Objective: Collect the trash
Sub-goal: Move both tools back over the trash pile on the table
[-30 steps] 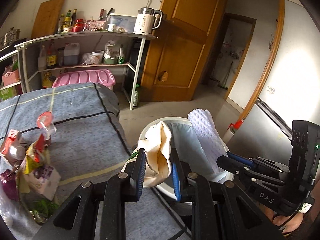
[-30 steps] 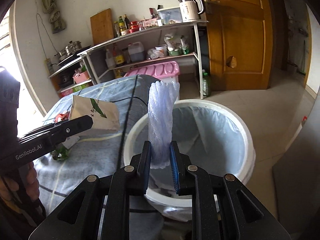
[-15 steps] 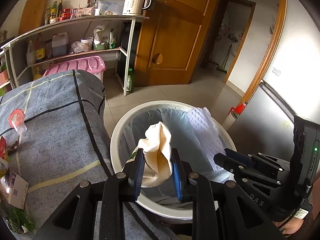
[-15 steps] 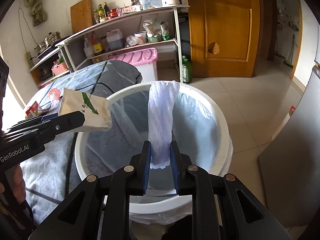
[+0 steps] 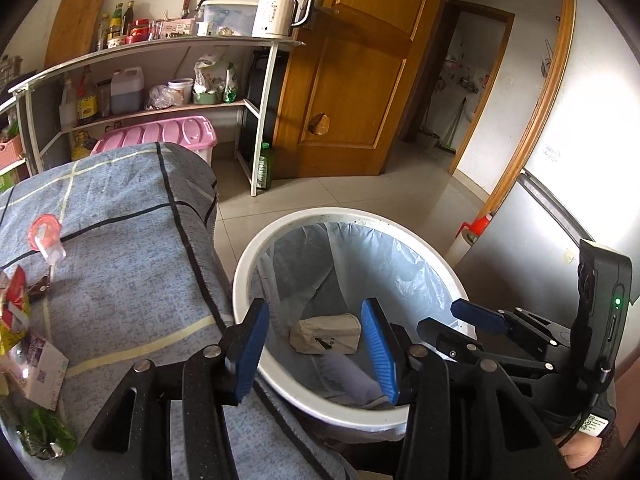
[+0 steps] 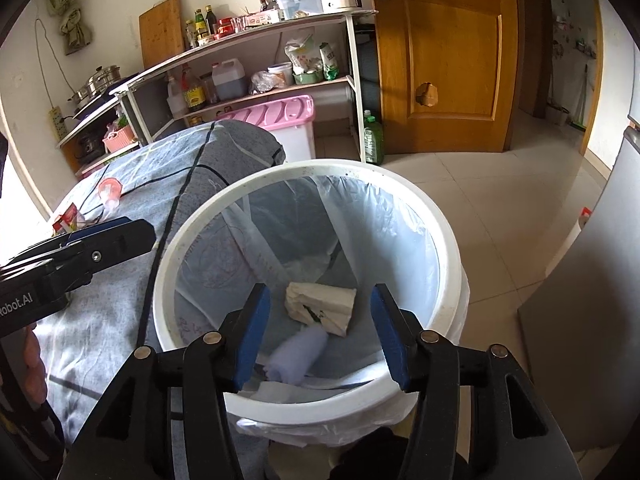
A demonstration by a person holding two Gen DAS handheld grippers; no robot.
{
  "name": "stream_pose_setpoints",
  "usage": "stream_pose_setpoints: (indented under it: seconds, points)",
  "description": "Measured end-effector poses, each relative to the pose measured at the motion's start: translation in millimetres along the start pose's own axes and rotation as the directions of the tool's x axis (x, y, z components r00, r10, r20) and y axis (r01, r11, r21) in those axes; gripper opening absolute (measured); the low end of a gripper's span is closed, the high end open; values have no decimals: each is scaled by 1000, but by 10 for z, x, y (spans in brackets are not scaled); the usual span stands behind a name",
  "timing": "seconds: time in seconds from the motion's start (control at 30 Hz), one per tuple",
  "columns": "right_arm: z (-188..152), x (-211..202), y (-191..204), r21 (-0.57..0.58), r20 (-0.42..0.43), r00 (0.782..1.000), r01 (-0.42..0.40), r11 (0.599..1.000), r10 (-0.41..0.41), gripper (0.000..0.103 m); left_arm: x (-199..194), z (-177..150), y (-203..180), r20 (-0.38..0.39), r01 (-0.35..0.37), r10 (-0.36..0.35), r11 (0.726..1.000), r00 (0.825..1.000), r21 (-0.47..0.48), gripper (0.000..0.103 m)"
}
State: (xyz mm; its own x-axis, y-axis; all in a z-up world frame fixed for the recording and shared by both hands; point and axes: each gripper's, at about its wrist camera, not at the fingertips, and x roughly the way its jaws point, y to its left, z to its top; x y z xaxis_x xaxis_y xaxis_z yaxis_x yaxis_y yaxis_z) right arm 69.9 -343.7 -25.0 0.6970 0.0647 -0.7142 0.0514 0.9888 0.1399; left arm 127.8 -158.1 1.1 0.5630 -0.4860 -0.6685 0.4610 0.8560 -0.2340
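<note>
Both loads dropped a moment ago — the carton (image 6: pixel 320 307) and foam sleeve (image 6: pixel 298 354) that were clamped now lie at the bottom of the bin (image 6: pixel 448 240). Left gripper (image 5: pixel 316 350) and right gripper (image 6: pixel 320 338) are empty, jaws opening, hung over the near rim. More litter (image 5: pixel 24 344) waits on the table (image 5: pixel 132 280) — bin touches its edge; floor beyond lies open

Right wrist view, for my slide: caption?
Opening right hand-held gripper over lined bin; paper bag and foam sleeve inside.
</note>
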Motion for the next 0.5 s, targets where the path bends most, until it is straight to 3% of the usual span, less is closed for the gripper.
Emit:
stream_pose_setpoints:
  seconds: [0.2, 0.5]
  points:
    - [18, -127, 201, 3, 41, 998, -47, 999, 47, 53, -349, -81, 199, 41, -42, 43, 999, 998, -30, 48]
    - [59, -234, 739, -54, 85, 982, -164, 985, 168, 53, -923, -325, 735, 89, -167, 179, 978, 980, -128, 48]
